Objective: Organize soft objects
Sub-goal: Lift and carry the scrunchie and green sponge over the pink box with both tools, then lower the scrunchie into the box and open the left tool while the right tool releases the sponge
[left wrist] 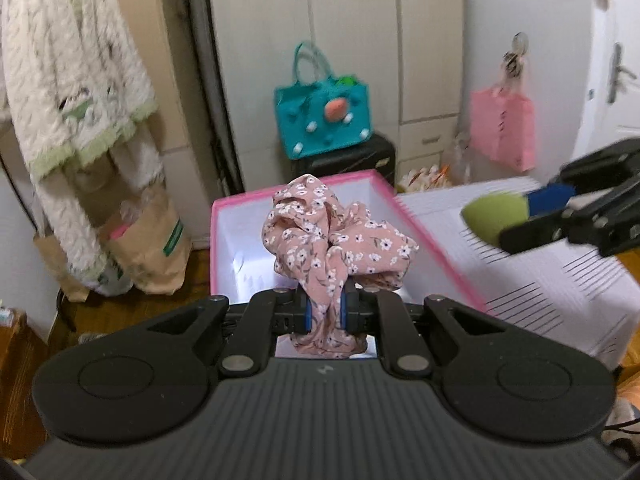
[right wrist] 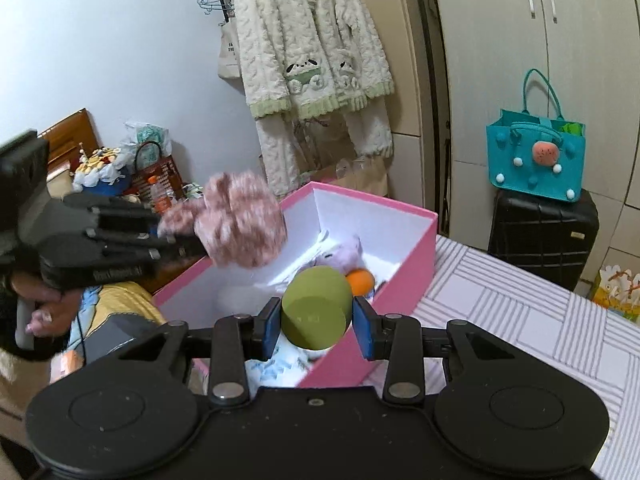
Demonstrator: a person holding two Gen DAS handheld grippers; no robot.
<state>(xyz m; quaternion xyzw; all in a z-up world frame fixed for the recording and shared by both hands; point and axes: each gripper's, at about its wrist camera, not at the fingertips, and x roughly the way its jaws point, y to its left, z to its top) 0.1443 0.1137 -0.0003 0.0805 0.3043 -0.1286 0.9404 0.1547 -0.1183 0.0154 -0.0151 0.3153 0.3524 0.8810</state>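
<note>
My left gripper [left wrist: 325,312] is shut on a pink floral scrunchie [left wrist: 336,236] and holds it above the open pink box [left wrist: 224,208]. In the right wrist view the same gripper [right wrist: 188,240] and scrunchie [right wrist: 240,220] hover over the box's left wall, blurred. My right gripper [right wrist: 317,326] is shut on a green egg-shaped sponge [right wrist: 316,308] above the pink box [right wrist: 404,276]. It shows in the left wrist view [left wrist: 528,216] at the right, holding the sponge [left wrist: 494,214] over the table. Inside the box lie a lilac plush [right wrist: 344,254] and an orange ball [right wrist: 360,282].
The box stands on a table with a white striped cloth [right wrist: 520,312]. A teal bag [right wrist: 536,160] sits on a black suitcase [right wrist: 544,236]. A fluffy white robe [right wrist: 316,52] hangs behind, paper bags [left wrist: 152,248] on the floor, a pink bag [left wrist: 502,128] on a cabinet.
</note>
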